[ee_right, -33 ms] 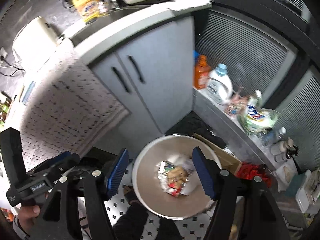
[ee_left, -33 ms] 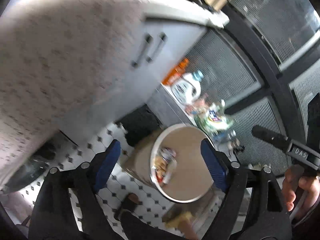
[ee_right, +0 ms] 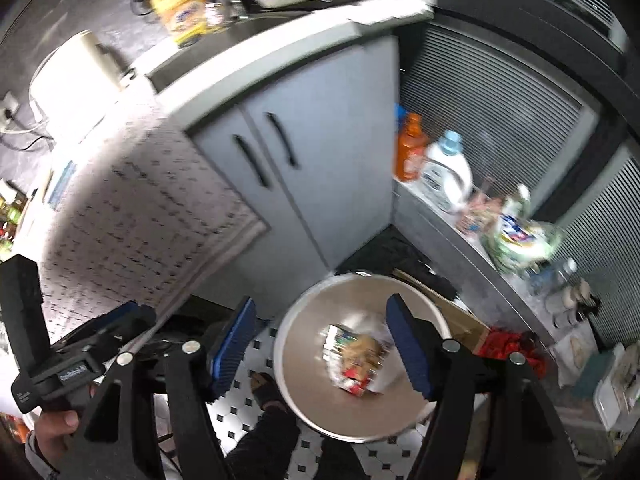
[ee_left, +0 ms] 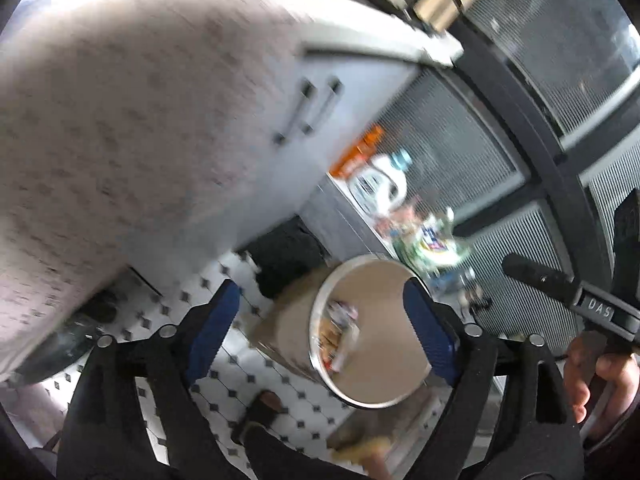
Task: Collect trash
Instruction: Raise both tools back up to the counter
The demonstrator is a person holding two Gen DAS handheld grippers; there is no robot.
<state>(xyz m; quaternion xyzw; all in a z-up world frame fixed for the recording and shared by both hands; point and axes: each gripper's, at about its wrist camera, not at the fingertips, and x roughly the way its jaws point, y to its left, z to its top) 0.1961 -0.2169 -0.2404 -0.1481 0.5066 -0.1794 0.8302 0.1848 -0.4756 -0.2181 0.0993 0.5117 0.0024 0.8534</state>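
Observation:
A round beige trash bin (ee_right: 304, 392) with a pale rim stands on the tiled floor below both grippers, and also shows in the left wrist view (ee_left: 384, 320). Crumpled wrappers and packets (ee_right: 356, 356) lie at its bottom, seen blurred from the left side (ee_left: 340, 332). My left gripper (ee_left: 320, 334) hangs high over the bin, its jaws opening, with nothing between the blue pads (ee_left: 212, 332). My right gripper (ee_right: 322, 344) hovers over the bin too, its jaws opening and empty. A hand (ee_left: 600, 376) grips the right tool's handle.
A grey cabinet (ee_right: 312, 152) with two black handles stands behind the bin. Orange and white detergent bottles (ee_right: 444, 172) and bags line a ledge at right. A patterned tabletop (ee_right: 132, 216) reaches in from the left. A sandalled foot (ee_right: 268, 392) rests on the black-and-white tiles.

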